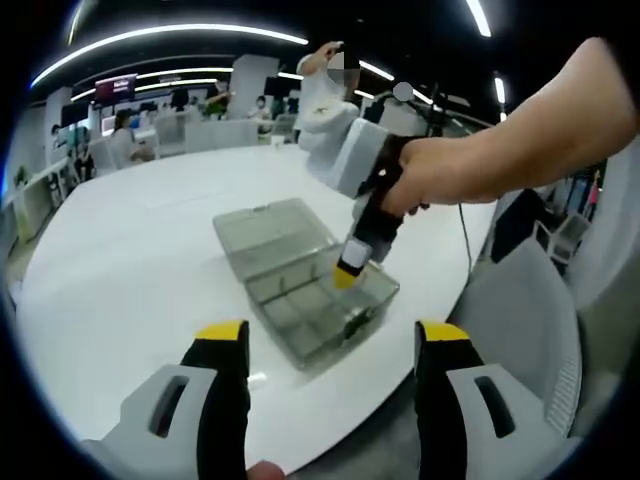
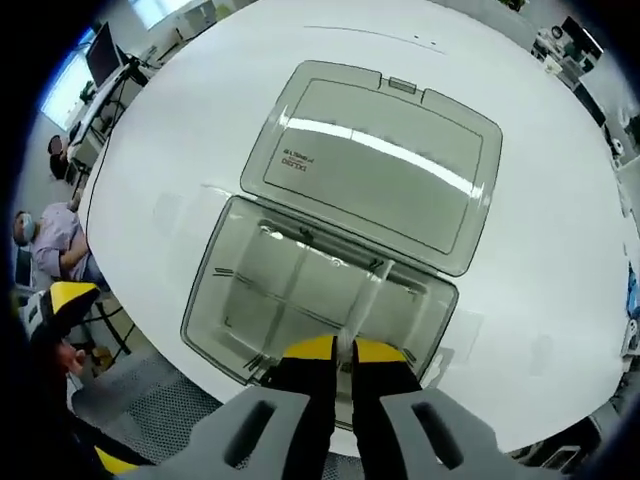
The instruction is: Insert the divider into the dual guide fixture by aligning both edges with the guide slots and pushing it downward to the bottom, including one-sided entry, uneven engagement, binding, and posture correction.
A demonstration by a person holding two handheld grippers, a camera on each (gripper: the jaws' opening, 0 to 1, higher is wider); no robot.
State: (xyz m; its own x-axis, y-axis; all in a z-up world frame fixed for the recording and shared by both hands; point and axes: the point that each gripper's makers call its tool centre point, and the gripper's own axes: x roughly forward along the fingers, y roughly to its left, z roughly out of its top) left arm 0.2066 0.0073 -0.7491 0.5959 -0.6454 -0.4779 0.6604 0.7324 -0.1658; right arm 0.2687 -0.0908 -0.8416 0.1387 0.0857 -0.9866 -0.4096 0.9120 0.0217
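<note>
A clear grey compartment box [image 2: 250,300] lies on the white round table [image 2: 560,250], its lid [image 2: 380,160] folded open flat behind it. Thin partitions cross its inside. My right gripper [image 2: 345,348] looks straight down into the box and is shut on a translucent divider [image 2: 367,295], which runs from the jaws to the slotted far wall on the box's right side. In the left gripper view, the right gripper [image 1: 350,276] dips its yellow tips into the box [image 1: 300,290], held by a hand [image 1: 440,175]. My left gripper [image 1: 332,335] stands open, short of the box.
The table's edge [image 1: 330,450] runs close below the box. Grey chairs [image 1: 530,300] stand to the right of the table. People sit at desks [image 1: 130,140] far behind, and one person in white [image 1: 325,95] stands beyond the table.
</note>
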